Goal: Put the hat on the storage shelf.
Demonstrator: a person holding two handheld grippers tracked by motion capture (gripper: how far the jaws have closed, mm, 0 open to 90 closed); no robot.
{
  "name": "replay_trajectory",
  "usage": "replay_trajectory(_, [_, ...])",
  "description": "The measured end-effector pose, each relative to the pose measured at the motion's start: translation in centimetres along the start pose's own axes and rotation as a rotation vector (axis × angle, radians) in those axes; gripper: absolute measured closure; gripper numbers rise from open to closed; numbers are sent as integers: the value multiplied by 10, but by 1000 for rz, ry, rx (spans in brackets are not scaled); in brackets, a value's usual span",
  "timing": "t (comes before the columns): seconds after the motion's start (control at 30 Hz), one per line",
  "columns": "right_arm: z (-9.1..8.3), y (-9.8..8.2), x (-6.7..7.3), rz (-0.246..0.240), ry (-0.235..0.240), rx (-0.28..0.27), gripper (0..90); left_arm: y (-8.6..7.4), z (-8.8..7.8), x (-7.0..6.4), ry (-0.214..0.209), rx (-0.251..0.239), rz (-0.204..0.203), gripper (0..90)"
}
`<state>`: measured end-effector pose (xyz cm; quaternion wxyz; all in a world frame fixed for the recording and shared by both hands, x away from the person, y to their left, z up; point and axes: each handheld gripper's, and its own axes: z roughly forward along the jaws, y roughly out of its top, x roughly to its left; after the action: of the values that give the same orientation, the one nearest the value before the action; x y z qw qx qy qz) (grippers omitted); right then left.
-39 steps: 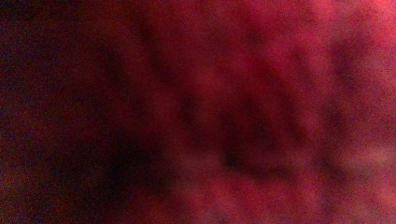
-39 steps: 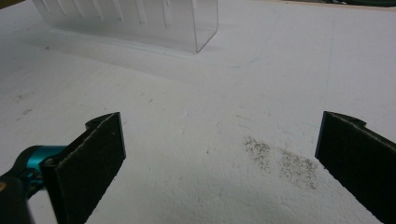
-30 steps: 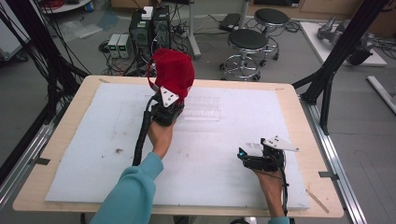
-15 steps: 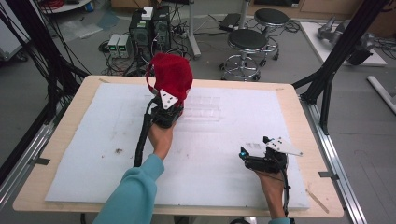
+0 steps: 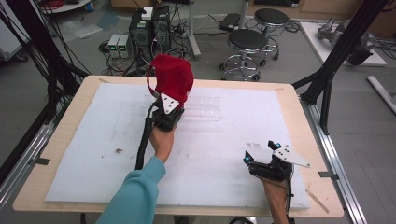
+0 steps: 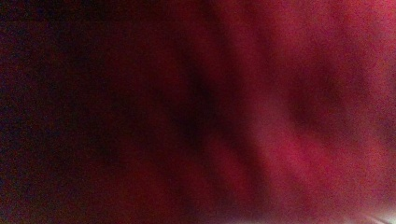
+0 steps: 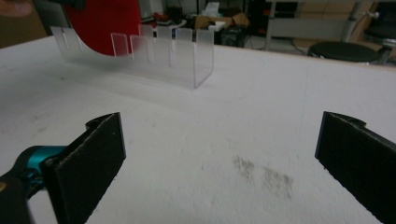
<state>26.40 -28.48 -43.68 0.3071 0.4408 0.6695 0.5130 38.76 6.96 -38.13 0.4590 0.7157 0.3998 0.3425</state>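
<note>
I hold my left tool (image 5: 169,108) at the far middle of the worktop (image 5: 65,121), raised, with a red cloth (image 5: 173,79) bunched over its front end. The left gripper view shows red fabric (image 6: 280,121) close to the lens and blurred, so I cannot tell how the left jaws stand; the cloth hangs from the tool, so I judge it gripped. The cloth sits above the near-left end of a clear slotted rack (image 7: 159,53), which stands on the white mat (image 5: 224,154) just right of the left tool.

My right tool (image 5: 261,163) rests low at the near right, well apart from the cloth. Its jaws stand wide and hold nothing; between them lies bare mat with a faint grey smudge (image 7: 264,175).

Step in hand, as I judge it: carry the cloth to the rack and set it down there.

To do it well:
- Keep the left tool raised until the hanging fabric clears the rack's upright tabs (image 7: 120,45); a trailing fold could catch one and drag the light rack.
- Lower slowly, as the left camera is covered and gives no guidance; steer by the high view.
- Move the right tool toward the rack's right end wall (image 7: 204,58) to steady it or to take a free corner of the cloth.
- Release only once the cloth bears on the rack.
</note>
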Motion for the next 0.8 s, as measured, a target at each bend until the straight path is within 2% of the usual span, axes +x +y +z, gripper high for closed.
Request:
replay_trajectory(0.17, [-2,-9,1,4,3,-27,5,-1,-1,0,-5,-1,0,844])
replay_trajectory(0.23, [-2,-12,2,0,2,-36,5,-1,0,1,-22,1,-4,827])
replay_trajectory(0.27, [-2,-13,2,-12,-5,-41,5,-1,0,1,-10,7,-3,760])
replay_trajectory(0.33, [-3,-13,4,-16,-8,-66,5,-1,0,0,-8,7,-15,568])
replay_trajectory(0.37, [-3,-13,4,-16,-8,-66,5,-1,0,0,-2,9,-14,568])
replay_trajectory(0.4, [-4,-14,5,-20,-9,-75,5,-1,-1,0,3,4,-7,495])
replay_trajectory(0.43, [-4,-14,5,-20,-9,-75,5,0,-3,0,5,-1,-4,495])
replay_trajectory(0.47, [-5,-15,5,-29,-17,-90,5,1,-3,-1,3,-9,-14,377])
replay_trajectory(0.5, [-5,-15,5,-29,-17,-90,5,1,-5,-1,4,-7,-23,377])
replay_trajectory(0.6, [-7,-16,8,-42,-26,-104,5,1,-12,2,-6,0,-36,182])
replay_trajectory(0.63, [-7,-16,9,-43,-28,-109,5,0,-16,3,-15,-15,-49,182])
replay_trajectory(0.7, [-8,-17,8,-53,-34,-121,5,-6,-26,7,-43,-24,-51,148])
replay_trajectory(0.73, [-9,-18,8,-42,-37,-133,5,-9,-31,10,-61,-27,-58,133])
replay_trajectory(0.8, [-10,-18,7,-32,-38,-147,5,-16,-43,15,-89,-34,-47,130])
